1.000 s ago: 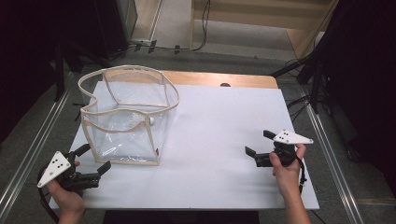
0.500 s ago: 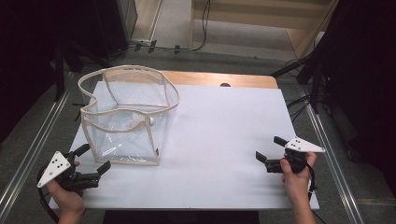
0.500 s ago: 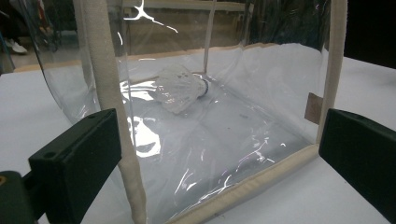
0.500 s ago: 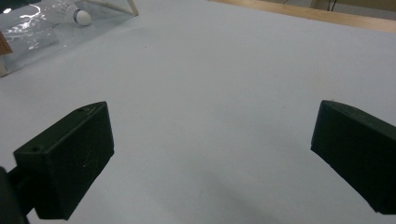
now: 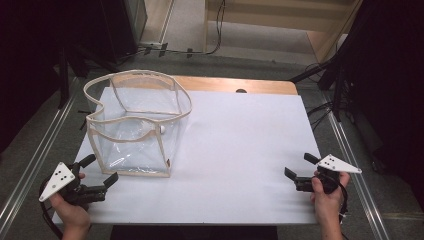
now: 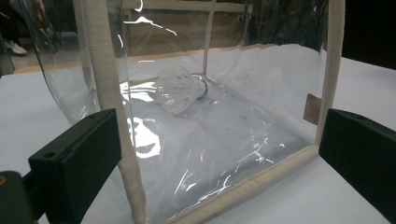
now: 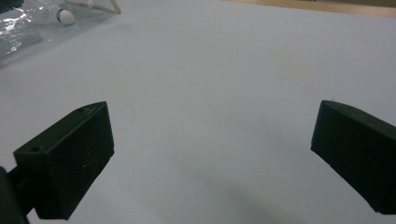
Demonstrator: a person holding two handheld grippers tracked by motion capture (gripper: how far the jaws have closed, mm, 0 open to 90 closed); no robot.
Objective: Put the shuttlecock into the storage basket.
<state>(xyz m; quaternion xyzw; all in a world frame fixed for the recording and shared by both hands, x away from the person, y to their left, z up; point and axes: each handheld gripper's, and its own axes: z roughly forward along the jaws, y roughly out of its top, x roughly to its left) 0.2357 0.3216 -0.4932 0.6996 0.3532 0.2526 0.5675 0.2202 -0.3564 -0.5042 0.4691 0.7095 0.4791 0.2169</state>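
Best eased forward with left gripper (image 5: 97,176) wide, straddling the clear bag (image 5: 137,125) by the surface's (image 5: 240,145) near-left corner, right gripper (image 5: 302,171) wide, empty, near-right

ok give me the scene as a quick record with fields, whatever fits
surface: white table top
container: clear bag with cream trim, upright, top open, on the table's left side
contents: one white shuttlecock lying on the bag's floor
left gripper: open, empty, at the table's near left corner, facing the bag's near side
right gripper: open, empty, near the table's right edge, over bare table
contact: neither gripper touches the bag
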